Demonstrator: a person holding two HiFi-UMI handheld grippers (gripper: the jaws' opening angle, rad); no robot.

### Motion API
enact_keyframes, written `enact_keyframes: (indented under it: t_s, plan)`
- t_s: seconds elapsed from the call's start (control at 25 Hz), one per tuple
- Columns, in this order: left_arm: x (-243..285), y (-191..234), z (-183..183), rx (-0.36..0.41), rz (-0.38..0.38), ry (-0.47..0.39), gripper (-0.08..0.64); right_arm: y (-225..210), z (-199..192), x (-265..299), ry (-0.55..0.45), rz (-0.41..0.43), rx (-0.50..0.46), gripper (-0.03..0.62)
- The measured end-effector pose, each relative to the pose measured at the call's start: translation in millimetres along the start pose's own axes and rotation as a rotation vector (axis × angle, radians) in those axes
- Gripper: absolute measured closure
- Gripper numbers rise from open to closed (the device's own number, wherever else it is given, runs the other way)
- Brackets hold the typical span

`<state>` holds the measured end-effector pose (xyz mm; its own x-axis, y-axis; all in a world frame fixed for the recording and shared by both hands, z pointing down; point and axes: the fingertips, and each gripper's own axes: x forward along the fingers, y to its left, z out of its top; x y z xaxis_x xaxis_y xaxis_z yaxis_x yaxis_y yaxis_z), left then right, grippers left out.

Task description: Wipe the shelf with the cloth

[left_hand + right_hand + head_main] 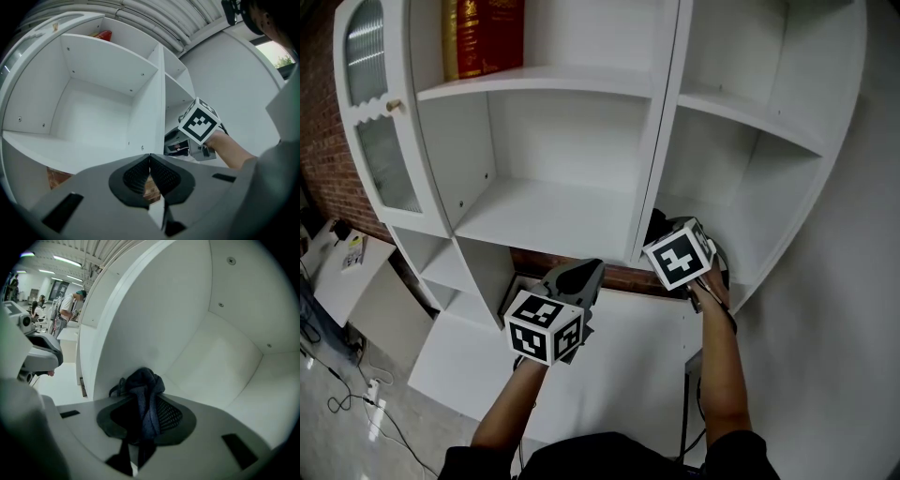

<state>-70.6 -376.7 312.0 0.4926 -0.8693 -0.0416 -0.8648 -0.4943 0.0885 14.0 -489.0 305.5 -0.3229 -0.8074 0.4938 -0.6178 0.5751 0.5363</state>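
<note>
Clamping the dark cloth (pixel 140 386) tight, the right hand-held gripper (pixel 143 412) was inside the lower right compartment of the white shelf (pixel 757 246). Whether the cloth touched the board was unclear. The left hand-held gripper (pixel 150 176) hung before the middle compartment, jaws together on nothing. Only a small wad showed past the right jaws, so a firm stroke risked scraping bare jaw tips on the paint. Friction might also have dragged the cloth loose.
</note>
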Motion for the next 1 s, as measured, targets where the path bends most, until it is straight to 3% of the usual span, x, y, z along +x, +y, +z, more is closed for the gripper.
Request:
enact_keyframes:
  t_s: [0.56, 1.0]
  plan:
    - [17, -11, -5, 0.000, -0.044, 0.001, 0.543, -3, -2, -1, -0.006, -0.015, 0.005, 0.479]
    - [51, -47, -9, -0.001, -0.154, 0.003, 0.543, -34, -29, -7, 0.020, -0.067, 0.059, 0.479]
